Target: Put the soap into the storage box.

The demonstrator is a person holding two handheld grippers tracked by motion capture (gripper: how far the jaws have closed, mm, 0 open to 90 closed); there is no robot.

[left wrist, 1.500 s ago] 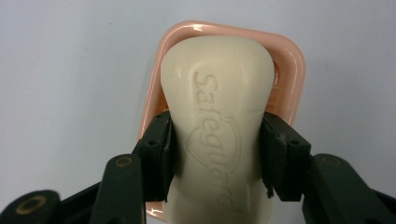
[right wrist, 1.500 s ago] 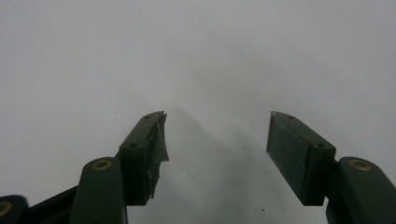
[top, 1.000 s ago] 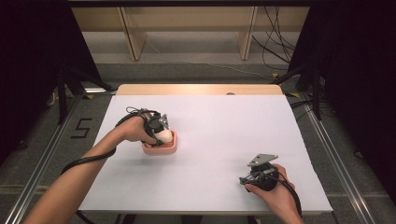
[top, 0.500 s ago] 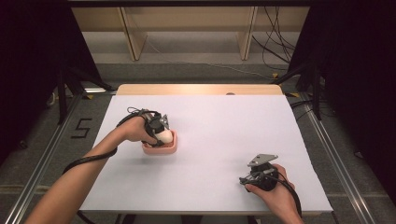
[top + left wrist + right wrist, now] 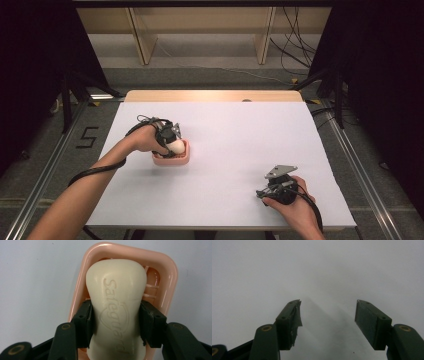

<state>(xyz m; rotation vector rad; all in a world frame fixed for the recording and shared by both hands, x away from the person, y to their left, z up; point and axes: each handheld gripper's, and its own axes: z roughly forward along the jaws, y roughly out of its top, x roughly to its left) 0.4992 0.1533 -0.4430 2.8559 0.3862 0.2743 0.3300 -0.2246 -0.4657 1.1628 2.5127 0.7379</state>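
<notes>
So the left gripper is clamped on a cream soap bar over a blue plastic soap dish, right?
Not quite: the dish is pink, not blue. The left gripper view shows the left gripper clamped on the cream soap bar over the pink plastic soap dish.

The left gripper (image 5: 116,322) points down, its fingers (image 5: 83,326) clamped on a pale bar that stands between them, one pad on each long side. The left forearm reaches in diagonally. The right gripper (image 5: 328,322) lies low in the right hand (image 5: 292,200), its fingers (image 5: 372,323) spread apart with nothing between them.
</notes>
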